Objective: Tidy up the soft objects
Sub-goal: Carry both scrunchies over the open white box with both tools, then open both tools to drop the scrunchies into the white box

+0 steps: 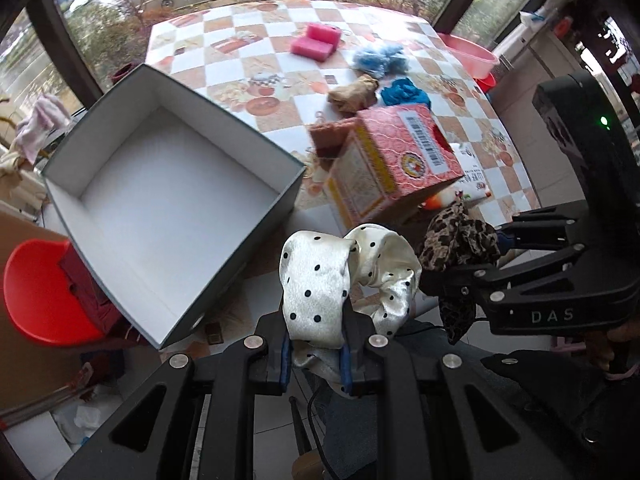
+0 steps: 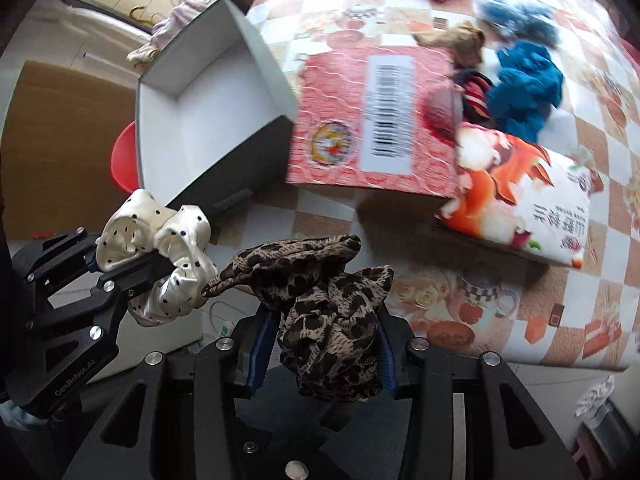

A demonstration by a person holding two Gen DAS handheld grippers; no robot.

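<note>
My left gripper (image 1: 316,344) is shut on a white polka-dot scrunchie (image 1: 340,276), held off the table's near edge; it also shows in the right wrist view (image 2: 160,256). My right gripper (image 2: 320,332) is shut on a leopard-print scrunchie (image 2: 320,304), just right of the left one; it also shows in the left wrist view (image 1: 456,248). An open grey box with a white inside (image 1: 168,200) stands at the table's left edge and holds nothing. Other soft things lie further back: pink sponges (image 1: 316,40), light blue fluff (image 1: 380,58), a tan cloth (image 1: 354,94), a blue cloth (image 1: 404,94).
A pink carton with a barcode (image 1: 400,156) stands in the middle of the checkered table (image 1: 248,60), next to a printed snack bag (image 2: 524,200). A red stool (image 1: 40,288) stands below the grey box. A pink basin (image 1: 468,54) is beyond the table's right edge.
</note>
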